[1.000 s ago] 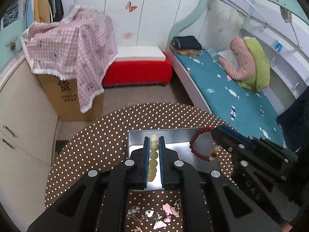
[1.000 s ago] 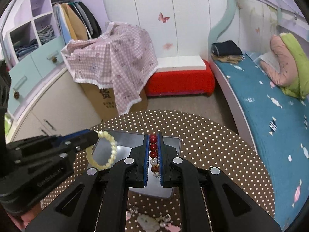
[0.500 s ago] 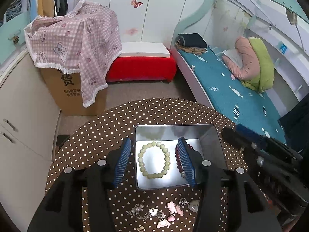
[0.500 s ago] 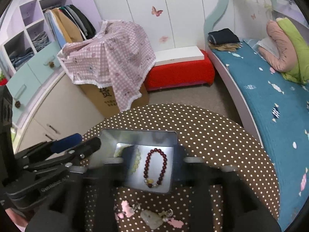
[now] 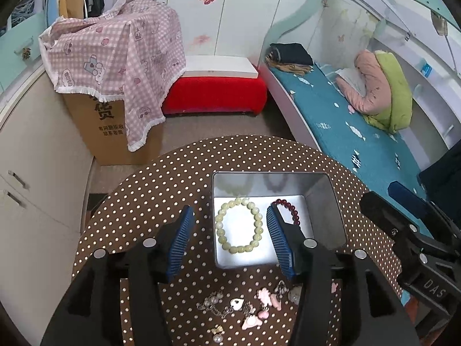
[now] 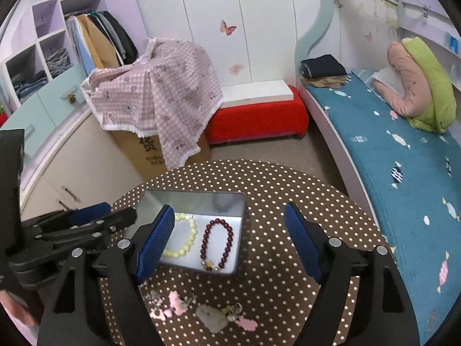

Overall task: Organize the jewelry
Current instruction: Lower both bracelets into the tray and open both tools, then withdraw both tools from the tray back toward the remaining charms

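Both hand-held grippers, left [image 5: 227, 238] and right [image 6: 229, 242], gape empty over the polka-dot table [image 6: 276, 190]; bed [image 6: 403, 155] beside.

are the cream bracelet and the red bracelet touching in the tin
Apart. The right wrist view shows bare tin floor between the cream bracelet and the red bracelet.

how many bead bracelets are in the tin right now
2. The pale cream bracelet lies on the left of the tin's floor; the dark red bracelet lies beside it on the right. Neither is held. The small charms on the table in front of the tin are not bracelets.
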Tool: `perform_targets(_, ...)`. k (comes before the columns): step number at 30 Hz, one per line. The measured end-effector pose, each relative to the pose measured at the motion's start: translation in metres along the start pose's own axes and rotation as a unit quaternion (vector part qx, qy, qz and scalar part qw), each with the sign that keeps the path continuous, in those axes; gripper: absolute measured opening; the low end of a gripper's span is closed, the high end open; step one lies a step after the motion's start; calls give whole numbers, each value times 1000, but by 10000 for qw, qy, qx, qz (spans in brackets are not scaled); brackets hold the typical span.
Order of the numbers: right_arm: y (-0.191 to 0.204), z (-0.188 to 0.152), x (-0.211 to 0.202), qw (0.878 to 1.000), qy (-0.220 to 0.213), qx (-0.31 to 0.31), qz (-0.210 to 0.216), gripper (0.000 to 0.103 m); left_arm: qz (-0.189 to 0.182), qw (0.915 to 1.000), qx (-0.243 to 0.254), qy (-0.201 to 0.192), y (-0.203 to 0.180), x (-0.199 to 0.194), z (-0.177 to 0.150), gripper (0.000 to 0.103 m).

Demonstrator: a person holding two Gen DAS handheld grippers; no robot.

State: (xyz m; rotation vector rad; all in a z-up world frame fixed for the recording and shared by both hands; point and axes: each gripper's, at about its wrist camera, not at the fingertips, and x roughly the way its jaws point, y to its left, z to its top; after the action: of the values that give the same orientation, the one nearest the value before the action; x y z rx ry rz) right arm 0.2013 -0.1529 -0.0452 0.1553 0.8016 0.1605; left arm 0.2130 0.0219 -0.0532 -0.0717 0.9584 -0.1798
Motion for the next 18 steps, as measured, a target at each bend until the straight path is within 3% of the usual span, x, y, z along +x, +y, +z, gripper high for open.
perform_targets(5,-6,-18,-14,9999,53,-113,-21,76,24,9999,65,-94,7,-15,-15,60)
perform_targets(9,-10,-37,-23,9998,114,-165,19,79,197,9997,40,-113,17,-26,-33,61)
perform_targets(18,-13,-84,-34,9992,355,-119,125,79,205,9998,-19,86,31,-30,-77,61)
